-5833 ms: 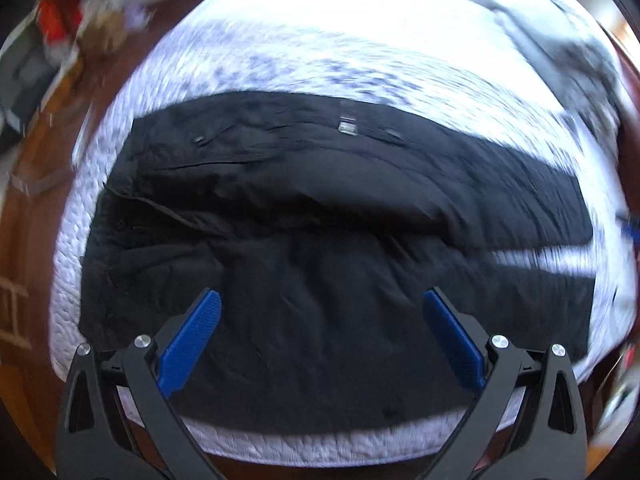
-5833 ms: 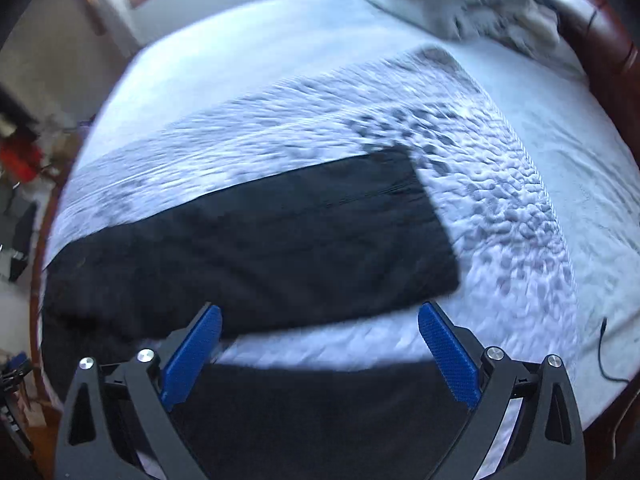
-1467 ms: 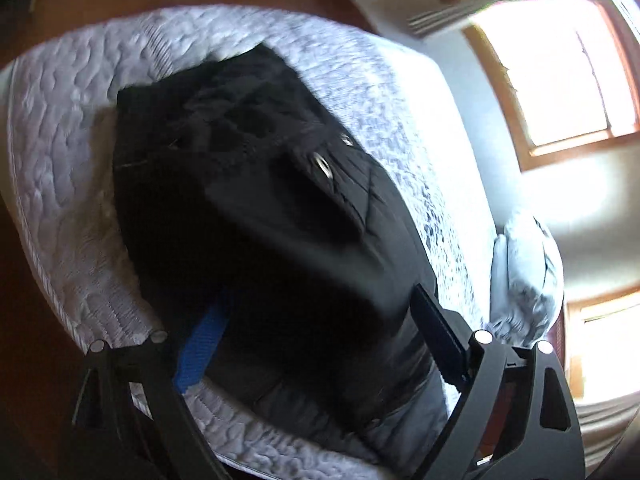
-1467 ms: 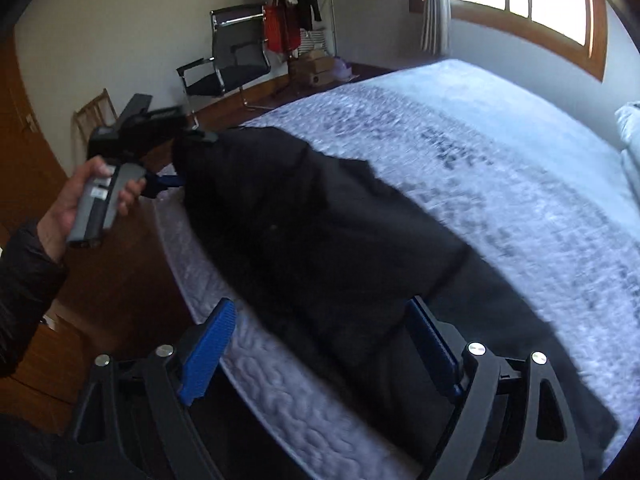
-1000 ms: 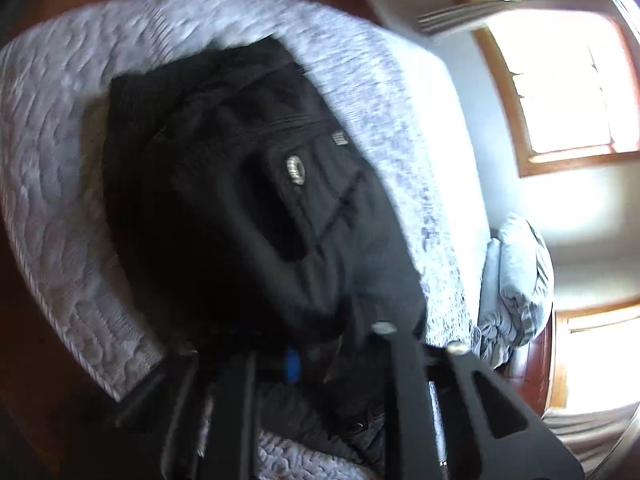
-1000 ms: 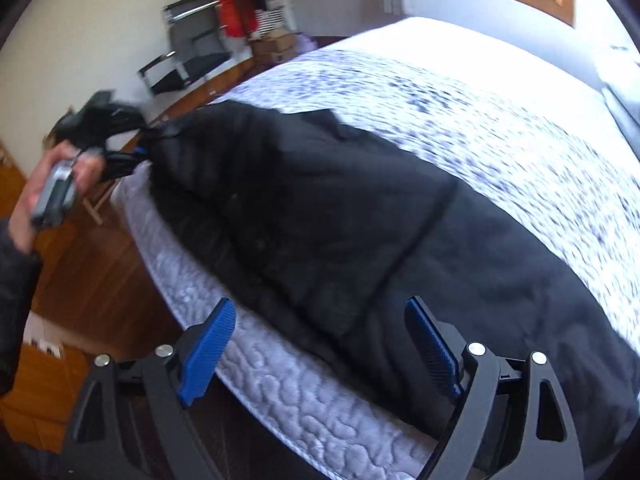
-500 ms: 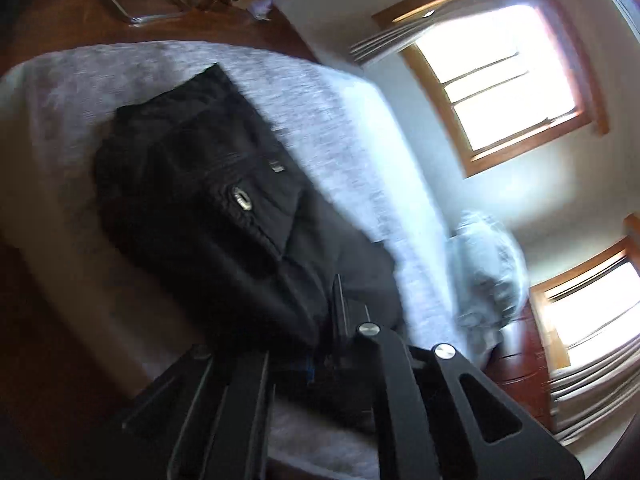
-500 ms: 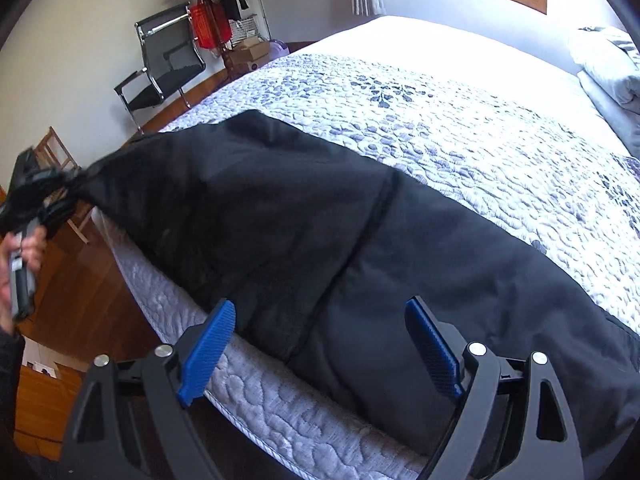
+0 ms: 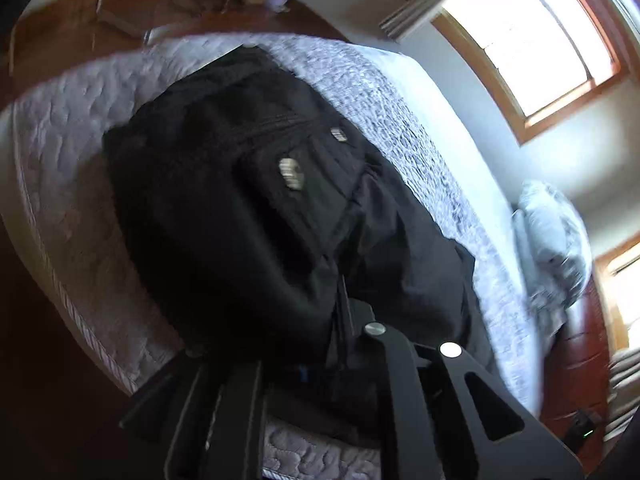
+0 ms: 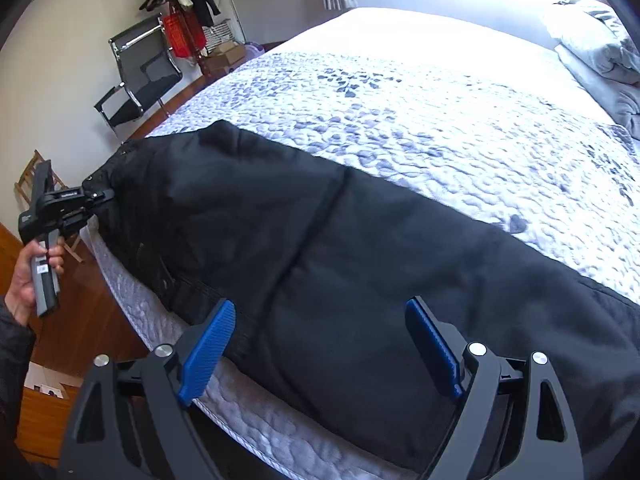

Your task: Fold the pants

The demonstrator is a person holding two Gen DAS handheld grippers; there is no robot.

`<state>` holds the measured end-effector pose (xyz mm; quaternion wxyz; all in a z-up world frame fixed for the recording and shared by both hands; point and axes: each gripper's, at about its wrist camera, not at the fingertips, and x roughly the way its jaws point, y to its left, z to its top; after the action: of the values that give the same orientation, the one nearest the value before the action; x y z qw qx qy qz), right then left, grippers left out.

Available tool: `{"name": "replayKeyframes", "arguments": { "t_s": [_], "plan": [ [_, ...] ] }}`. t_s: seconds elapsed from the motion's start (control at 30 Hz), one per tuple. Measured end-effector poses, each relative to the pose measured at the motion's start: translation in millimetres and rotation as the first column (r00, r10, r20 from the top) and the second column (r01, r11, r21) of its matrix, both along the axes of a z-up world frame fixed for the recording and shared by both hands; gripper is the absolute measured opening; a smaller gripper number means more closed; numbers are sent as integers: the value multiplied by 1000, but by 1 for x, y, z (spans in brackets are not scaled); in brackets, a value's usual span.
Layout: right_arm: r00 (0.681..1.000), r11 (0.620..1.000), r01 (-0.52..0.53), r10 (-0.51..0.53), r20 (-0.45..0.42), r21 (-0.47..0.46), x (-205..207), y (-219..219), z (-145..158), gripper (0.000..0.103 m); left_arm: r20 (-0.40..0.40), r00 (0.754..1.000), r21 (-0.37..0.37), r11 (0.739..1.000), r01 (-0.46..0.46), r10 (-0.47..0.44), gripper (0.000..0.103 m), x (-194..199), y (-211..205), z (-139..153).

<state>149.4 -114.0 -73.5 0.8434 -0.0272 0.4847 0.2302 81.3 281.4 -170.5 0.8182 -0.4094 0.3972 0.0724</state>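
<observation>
Black pants [image 10: 320, 248] lie along the near edge of a quilted bed [image 10: 420, 120], one leg folded over the other. My left gripper [image 9: 316, 360] is shut on the waist end of the pants [image 9: 260, 208] at the bed's corner, where a pocket with a pale label faces up. It also shows in the right wrist view [image 10: 96, 196], clamped on the waistband at the far left. My right gripper [image 10: 320, 344] is open and empty, its blue pads [image 10: 208, 344] hovering just above the middle of the pants near the bed edge.
A folded grey duvet [image 10: 596, 52] lies at the bed's head. A black chair [image 10: 136, 80] and a clothes rack [image 10: 180, 4] stand by the wall. Wooden floor [image 10: 88, 320] runs along the bed's near side. A window [image 9: 532, 36] is behind the bed.
My left gripper, open above the flat pants earlier, has closed on the waist end and pulled it toward the bed corner. My right gripper stayed open and shifted over the pants' middle.
</observation>
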Motion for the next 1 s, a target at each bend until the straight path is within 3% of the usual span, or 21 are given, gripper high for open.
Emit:
{"name": "replayKeyframes", "arguments": {
  "t_s": [0.1, 0.17, 0.2, 0.27, 0.33, 0.43, 0.53, 0.63, 0.77, 0.93, 1.0],
  "plan": [
    [999, 998, 50, -49, 10, -29, -4, -34, 7, 88, -30, 1000, 35, 999, 3, -1, 26, -7, 0, 2],
    [992, 990, 127, -125, 30, -58, -9, -71, 16, 89, -51, 998, 99, 995, -19, 24, 51, -12, -6, 12],
    [985, 983, 168, -166, 38, -68, -13, -91, 21, 92, -53, 997, 138, 989, -43, 51, 71, -19, -10, 20],
    [959, 955, 282, -276, 70, -96, -25, -145, 32, 97, -40, 996, 194, 978, -76, 86, 78, -28, -16, 36],
    [922, 915, 384, -375, 95, -122, -37, -193, 40, 98, -35, 994, 245, 966, -89, 100, 94, -37, -28, 53],
    [839, 826, 544, -535, 101, -144, -58, -267, 41, 99, -9, 998, 294, 955, -50, 55, 99, -41, -58, 76],
    [770, 762, 635, -638, 23, -126, -75, -325, 27, 99, -27, 999, 324, 945, 37, -29, 100, -29, -97, 82],
    [734, 737, 673, -676, -74, -54, -85, -360, 7, 99, -59, 990, 313, 939, 144, -132, 100, -8, -136, 71],
    [739, 747, 657, -613, -278, 101, -84, -371, -22, 99, -142, 969, 290, 928, 236, -202, 100, 21, -166, 48],
    [734, 743, 654, -581, -352, 138, -80, -370, -41, 99, -221, 959, 282, 930, 236, -176, 100, 41, -167, 20],
    [746, 740, 647, -564, -355, 184, -77, -368, -43, 87, -244, 957, 272, 936, 223, -157, 100, 45, -164, 10]
  ]
}}
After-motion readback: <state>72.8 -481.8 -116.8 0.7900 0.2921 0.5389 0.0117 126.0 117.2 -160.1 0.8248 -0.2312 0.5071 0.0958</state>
